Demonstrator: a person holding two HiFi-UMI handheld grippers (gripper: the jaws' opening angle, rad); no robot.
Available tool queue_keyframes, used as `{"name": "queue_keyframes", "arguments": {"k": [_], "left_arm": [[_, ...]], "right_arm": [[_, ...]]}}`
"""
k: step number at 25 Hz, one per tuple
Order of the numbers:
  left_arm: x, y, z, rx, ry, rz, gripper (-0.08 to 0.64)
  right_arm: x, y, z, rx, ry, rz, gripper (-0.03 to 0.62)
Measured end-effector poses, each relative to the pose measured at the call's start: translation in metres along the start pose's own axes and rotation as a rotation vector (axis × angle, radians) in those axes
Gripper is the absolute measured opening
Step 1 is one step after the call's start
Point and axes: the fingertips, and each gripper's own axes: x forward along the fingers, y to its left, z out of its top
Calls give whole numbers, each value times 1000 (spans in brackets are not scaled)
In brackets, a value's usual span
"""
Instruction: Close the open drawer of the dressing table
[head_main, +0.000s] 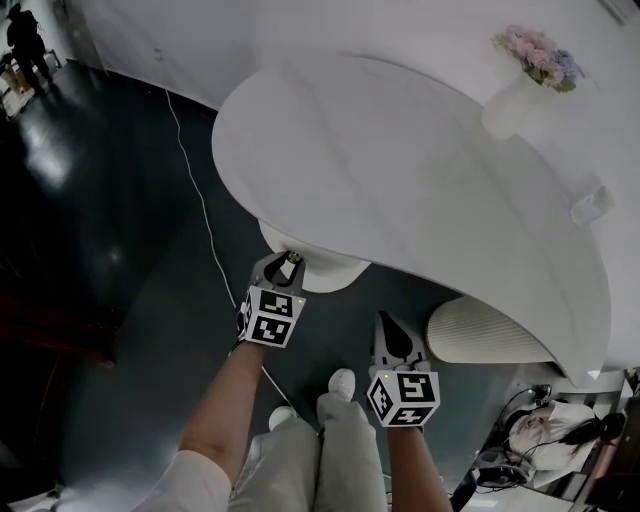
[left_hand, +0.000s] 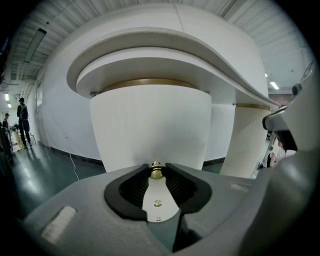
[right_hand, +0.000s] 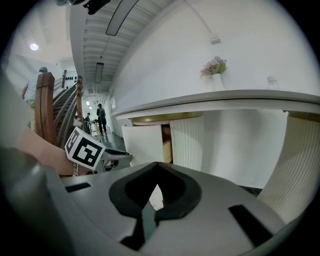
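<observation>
Brass knob (left_hand: 156, 170) on the drawer's front is sitting between the fingers of the left gripper (left_hand: 156, 166), which are clenching it from both sides in the left gripper view. In the head view the drawer (head_main: 322, 272) is jutting out from under the lower left edge of the white surface (head_main: 400, 170). Its rounded front is showing clear of the rim, just above the left gripper at centre frame. The right gripper view is showing the drawer from the side, at centre left. There the white front is standing away from the ribbed panel (right_hand: 186, 142), with a gap and a wood-coloured inside showing between them.

So the drawer is not yet closed. As I judge it, the grasp is made and the push is what is remaining. How much travel is left is hard to say, though the gap is looking plain rather than slight.

The right gripper (head_main: 384, 320) is hanging low in the head view, to the right of the left one and apart from the drawer. Its fingers are pressing together on nothing, and it seems to be taking no part. Remaining work is driving the front in under the rim until the gap is gone, then letting the knob go.
</observation>
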Motion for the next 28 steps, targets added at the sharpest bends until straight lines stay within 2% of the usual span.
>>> {"name": "queue_keyframes", "arguments": {"k": [20,23,26,28], "left_arm": [[39,0,24,10,-122,5,110],[37,-3,23,-7,-126,-19,110],[34,-9,21,-14,-124,-54,239],[27,-12,16,-26,-113,-61,239]], "right_arm": [[30,-19,8,-71,-56,-3,-2],[29,-17,9,-74,-49,-1,-2],[26,-14,11,-73,-39,5,-2],[22,-12,13,-71,-31,9,-2]]}}
